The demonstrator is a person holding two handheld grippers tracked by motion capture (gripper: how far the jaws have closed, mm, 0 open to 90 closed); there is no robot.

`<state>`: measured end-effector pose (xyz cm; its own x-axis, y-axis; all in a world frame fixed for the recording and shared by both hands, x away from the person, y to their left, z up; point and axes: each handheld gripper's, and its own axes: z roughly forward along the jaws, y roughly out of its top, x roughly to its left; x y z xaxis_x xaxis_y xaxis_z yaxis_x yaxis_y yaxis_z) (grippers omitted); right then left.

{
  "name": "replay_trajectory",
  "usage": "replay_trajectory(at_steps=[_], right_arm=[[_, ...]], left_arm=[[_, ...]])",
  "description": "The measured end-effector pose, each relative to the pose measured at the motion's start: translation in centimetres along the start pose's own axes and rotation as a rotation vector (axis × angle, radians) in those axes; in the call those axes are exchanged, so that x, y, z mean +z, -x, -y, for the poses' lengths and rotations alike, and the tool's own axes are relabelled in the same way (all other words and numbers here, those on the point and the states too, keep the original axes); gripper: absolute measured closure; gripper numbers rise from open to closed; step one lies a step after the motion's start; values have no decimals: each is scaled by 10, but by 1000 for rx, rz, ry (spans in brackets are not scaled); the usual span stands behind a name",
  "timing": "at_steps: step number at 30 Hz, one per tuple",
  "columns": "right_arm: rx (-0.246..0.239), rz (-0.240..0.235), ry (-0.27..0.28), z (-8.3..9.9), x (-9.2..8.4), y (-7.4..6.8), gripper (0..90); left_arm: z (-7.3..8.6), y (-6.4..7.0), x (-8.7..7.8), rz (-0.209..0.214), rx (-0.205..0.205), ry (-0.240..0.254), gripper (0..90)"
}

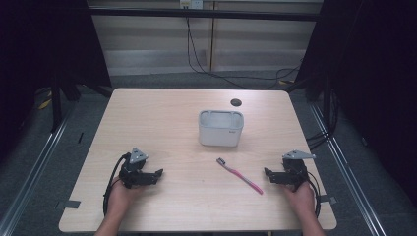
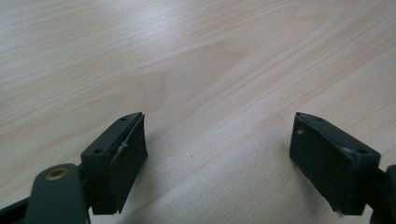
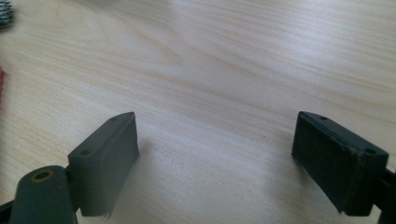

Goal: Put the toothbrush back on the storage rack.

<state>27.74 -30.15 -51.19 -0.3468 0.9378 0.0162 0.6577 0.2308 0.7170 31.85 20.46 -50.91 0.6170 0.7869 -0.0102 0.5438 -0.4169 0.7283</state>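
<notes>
Both tongs rest low on the desk [image 1: 162, 105] with their jaws spread wide and nothing between them: the left tongs [image 1: 158, 173] sit at the lower left of the high view, the right tongs [image 1: 267, 173] at the lower right, each held in a hand coming up from the bottom edge. Between them, but clearly closer to the right tongs, lies a pink toothbrush [image 1: 240, 175], flat on the wood. Its long axis runs on a diagonal, bristle head toward the upper left and handle end toward the lower right, so the handle tip points at the right tongs and lies just to their left. A white holder [image 1: 221, 128] stands above the toothbrush, near the middle of the desk, apart from it. Judging by this layout, the right hand is better placed to pick up the toothbrush, approaching across its handle.
</notes>
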Motion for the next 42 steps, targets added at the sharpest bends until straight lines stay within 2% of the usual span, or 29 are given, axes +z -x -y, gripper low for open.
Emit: replay_trajectory(at_steps=[6, 8, 11, 12, 14, 16, 17, 20, 22, 24, 28, 31, 37, 42], right_arm=[[6, 3, -3, 0, 0, 0, 138], [32, 27, -19, -3, 0, -4, 138], [33, 30, -46, -6, 0, -6, 142], [35, 23, -70, -8, 0, -7, 142], [18, 10, -88, -10, 0, -8, 142], [23, 11, -94, -10, -1, -8, 143], [29, 10, -96, -11, -2, -8, 142], [58, -43, -81, -13, -4, -7, 153], [68, -49, -76, -14, -6, -8, 159], [60, -70, -63, -16, -9, -8, 178], [50, -83, -56, -19, -10, -9, 199], [26, -88, -62, -22, -10, -12, 207], [14, -126, -69, -28, -11, -17, 225], [-34, -144, -106, -34, -8, -24, 243]], left_arm=[[0, 0, 0, 2, 1, -4, 179], [1, 1, 0, 1, -9, 2, 177], [1, 1, 0, 1, -11, 2, 176], [1, 1, 0, 1, -12, 3, 175], [1, 1, 0, 2, -13, 3, 172], [1, 1, 0, 2, -13, 4, 171], [1, 1, 0, 2, -8, 2, 170], [1, 1, 0, 3, -8, 2, 167], [0, 0, -1, 5, 6, -8, 162], [0, 0, 0, 5, 3, -5, 161], [0, 1, 0, 5, -2, 1, 157], [1, 1, 0, 5, -3, -1, 157], [0, 1, 0, 5, 0, 0, 157], [1, 1, 0, 4, 2, -2, 157]])
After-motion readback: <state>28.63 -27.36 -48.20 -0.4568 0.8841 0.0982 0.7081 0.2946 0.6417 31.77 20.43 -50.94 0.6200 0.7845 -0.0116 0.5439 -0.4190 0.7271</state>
